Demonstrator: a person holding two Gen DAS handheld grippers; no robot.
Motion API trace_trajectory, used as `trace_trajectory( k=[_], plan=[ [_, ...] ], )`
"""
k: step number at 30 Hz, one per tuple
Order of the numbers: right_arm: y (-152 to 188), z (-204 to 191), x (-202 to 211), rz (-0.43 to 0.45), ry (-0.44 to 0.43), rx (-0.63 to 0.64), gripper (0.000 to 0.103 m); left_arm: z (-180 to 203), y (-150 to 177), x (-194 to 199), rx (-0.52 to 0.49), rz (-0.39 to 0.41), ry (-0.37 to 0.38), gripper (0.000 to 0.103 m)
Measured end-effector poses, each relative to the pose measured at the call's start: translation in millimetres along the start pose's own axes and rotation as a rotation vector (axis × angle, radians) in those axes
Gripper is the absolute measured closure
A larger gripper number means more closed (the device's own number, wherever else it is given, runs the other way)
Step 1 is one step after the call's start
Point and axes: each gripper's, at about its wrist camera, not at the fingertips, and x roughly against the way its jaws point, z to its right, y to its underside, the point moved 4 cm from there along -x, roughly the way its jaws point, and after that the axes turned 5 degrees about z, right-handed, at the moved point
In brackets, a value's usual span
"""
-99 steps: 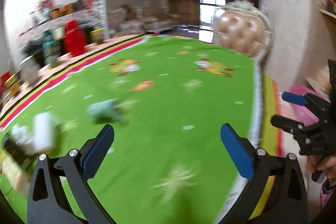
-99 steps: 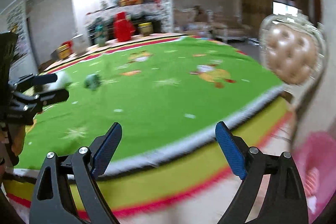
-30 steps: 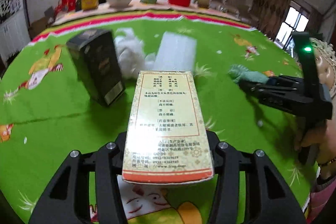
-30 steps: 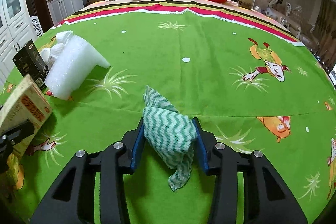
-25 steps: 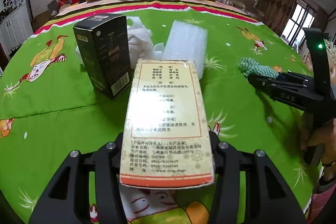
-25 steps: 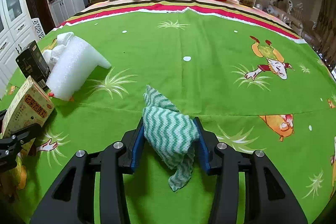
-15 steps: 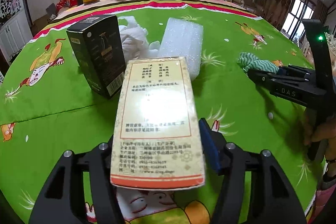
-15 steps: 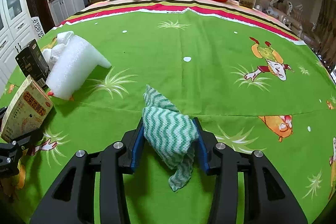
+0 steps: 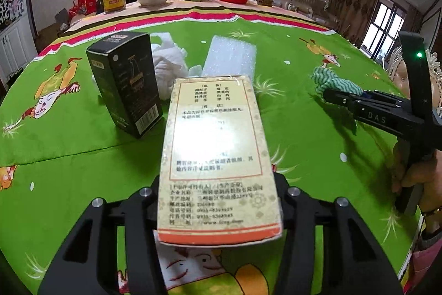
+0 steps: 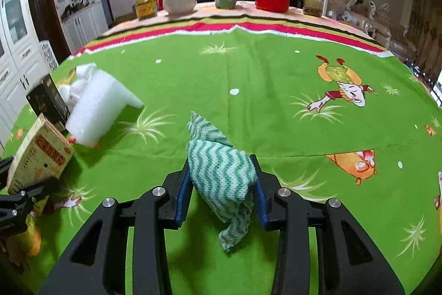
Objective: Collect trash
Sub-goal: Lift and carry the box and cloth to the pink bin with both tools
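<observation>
Pickup step: left gripper (image 9: 218, 201) just closing on box (image 9: 216, 154), right gripper (image 10: 221, 184) just closing on rag (image 10: 221, 173), both low on cloth (image 10: 276, 90); foam (image 10: 96, 112) at 10 o'clock; next, probably lift clear, bin unseen.

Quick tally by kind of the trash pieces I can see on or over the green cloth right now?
Boxes: 2, yellow box and black box
Foam pieces: 1, foam
Cloths: 1, striped rag
Crumpled white wads: 1, white wad
Total: 5
</observation>
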Motion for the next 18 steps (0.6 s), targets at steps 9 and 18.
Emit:
trace_trajectory(
  k=[9, 18],
  plan=[
    [22, -12, 54, 0.032, 0.033, -0.008, 0.066, 5, 1, 6, -0.013, 0.015, 0.008, 0.054],
    [42, -2, 99, 0.08, 0.061, -0.033, 0.067, 1, 0, 5, 0.014, 0.014, 0.019, 0.054]
  ],
)
